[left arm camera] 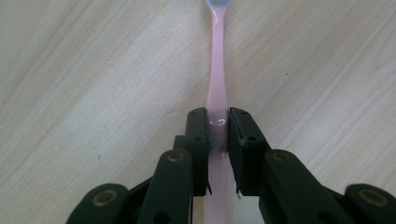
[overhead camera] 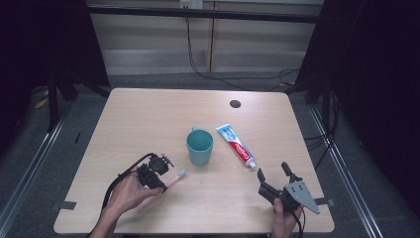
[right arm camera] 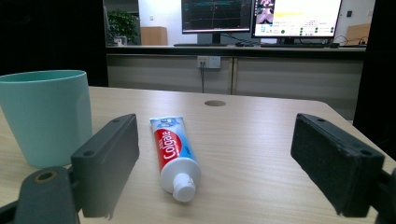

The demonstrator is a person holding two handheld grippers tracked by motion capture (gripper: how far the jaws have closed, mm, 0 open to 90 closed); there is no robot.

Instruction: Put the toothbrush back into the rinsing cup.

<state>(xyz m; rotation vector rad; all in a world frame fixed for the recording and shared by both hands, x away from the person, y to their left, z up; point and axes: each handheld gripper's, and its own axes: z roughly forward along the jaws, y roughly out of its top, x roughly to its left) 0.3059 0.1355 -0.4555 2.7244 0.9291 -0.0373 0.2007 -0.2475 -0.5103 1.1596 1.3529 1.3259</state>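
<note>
A pink toothbrush lies flat on the wooden table, its pale bristle head pointing toward a teal cup. My left gripper is shut on the toothbrush handle, both pads pressed against its sides; it appears as the left gripper in the high view. A red, white and blue toothpaste tube lies right of the cup, cap toward the near edge. My right gripper rests at the front right with jaws wide apart and nothing in them. In the right gripper view the toothpaste tube lies ahead and the cup stands left.
A round cable hole sits near the table's far edge. Black cables trail over the floor behind the table. Monitors stand on a counter beyond the far edge.
</note>
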